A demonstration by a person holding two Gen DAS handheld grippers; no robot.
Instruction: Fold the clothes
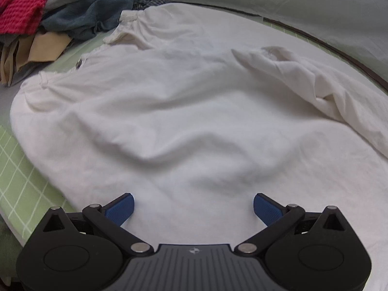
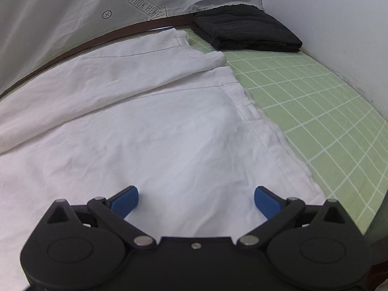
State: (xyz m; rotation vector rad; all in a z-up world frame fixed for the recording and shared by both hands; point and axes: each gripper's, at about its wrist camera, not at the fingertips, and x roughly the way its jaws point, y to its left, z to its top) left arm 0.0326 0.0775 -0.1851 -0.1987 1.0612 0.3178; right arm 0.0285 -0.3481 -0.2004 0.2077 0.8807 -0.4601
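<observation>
The white shirt [image 1: 184,111] is spread on the green mat [image 2: 315,111], partly folded, with the left gripper [image 1: 194,206] and right gripper [image 2: 196,200] held released above it, so an edge is probably to be gripped.

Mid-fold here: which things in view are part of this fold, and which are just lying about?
In the job:
white shirt
left gripper, open
right gripper, open

Lying about:
unfolded clothes pile
folded black garment
green grid mat

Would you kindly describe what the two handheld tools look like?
Both match: the left tool and right tool have black linkage arms with silver pivot pins, round black side housings and ribbed blue finger pads. The left's grey ribbed base carries a small round emblem.
</observation>
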